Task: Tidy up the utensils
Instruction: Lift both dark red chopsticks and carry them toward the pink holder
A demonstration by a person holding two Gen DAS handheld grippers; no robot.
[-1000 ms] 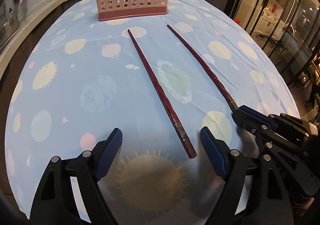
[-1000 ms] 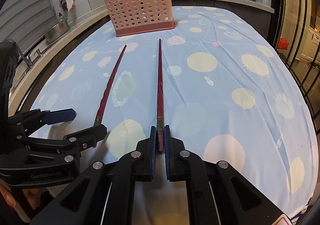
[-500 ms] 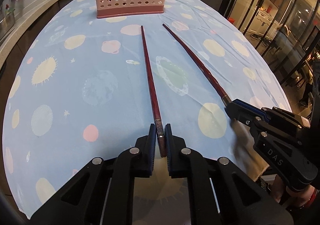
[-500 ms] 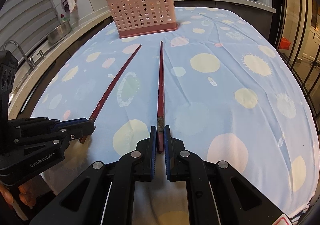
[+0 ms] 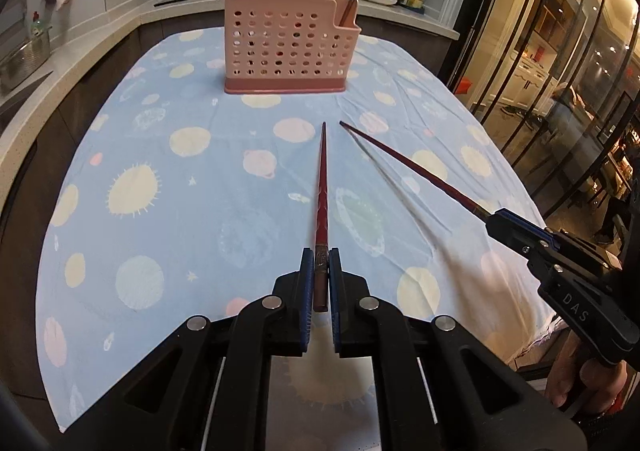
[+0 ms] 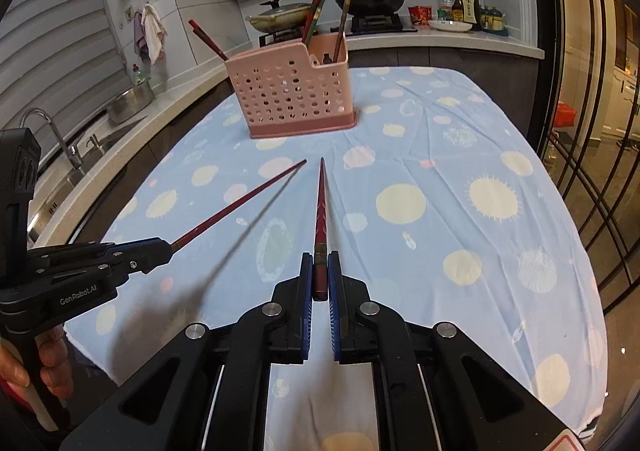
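My left gripper (image 5: 320,283) is shut on the thick end of a dark red chopstick (image 5: 321,195), held above the blue tablecloth (image 5: 160,211), tip toward the pink perforated utensil holder (image 5: 286,47). My right gripper (image 6: 320,279) is shut on a second red chopstick (image 6: 321,203), also lifted. Each gripper shows in the other's view: the right one (image 5: 504,225) with its chopstick (image 5: 408,163), the left one (image 6: 160,251) with its chopstick (image 6: 240,203). The two tips nearly meet in front of the holder (image 6: 292,99), which holds several chopsticks (image 6: 342,27).
A counter with a sink and tap (image 6: 60,139) runs along the left. A stove with pans (image 6: 368,3) and sauce bottles (image 6: 468,7) stands behind the table. Glass doors (image 5: 560,71) are on the right. A hand (image 6: 44,363) holds the left gripper's handle.
My left gripper closed on the chopstick that lay on the cloth. Both grippers then lifted their chopsticks off the table and raised them, tips converging toward the holder.
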